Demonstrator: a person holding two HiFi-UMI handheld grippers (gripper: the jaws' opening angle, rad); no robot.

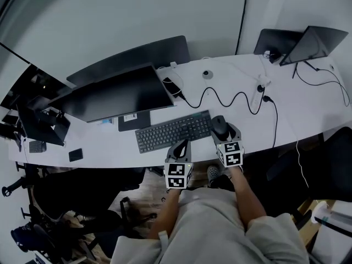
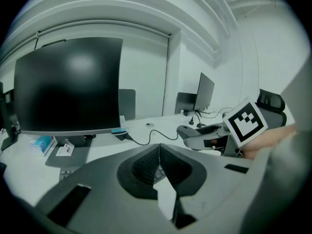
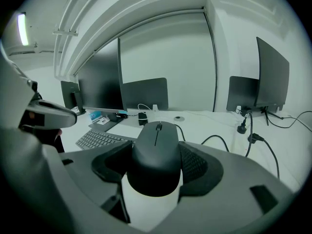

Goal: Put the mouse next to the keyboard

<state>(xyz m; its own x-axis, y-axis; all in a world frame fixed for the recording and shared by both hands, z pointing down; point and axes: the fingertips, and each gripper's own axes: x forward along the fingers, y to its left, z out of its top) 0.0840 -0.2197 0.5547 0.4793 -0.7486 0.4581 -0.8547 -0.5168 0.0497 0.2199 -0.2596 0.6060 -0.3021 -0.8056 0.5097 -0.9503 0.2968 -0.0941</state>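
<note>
Black mouse [image 3: 156, 145] sits grasped between the right claw's [image 3: 157, 167] pads just right of the keyboard [image 1: 173, 131], on or barely above the white surface [image 1: 231, 92], left claw [image 2: 159, 167] clenched empty, and pulling back before the pads clear could drag it away.

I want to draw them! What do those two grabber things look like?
The left gripper and right gripper are both grey plastic, with wide curved fingers lined with dark bumpy pads. Each carries a white cube printed with black square patterns.
</note>
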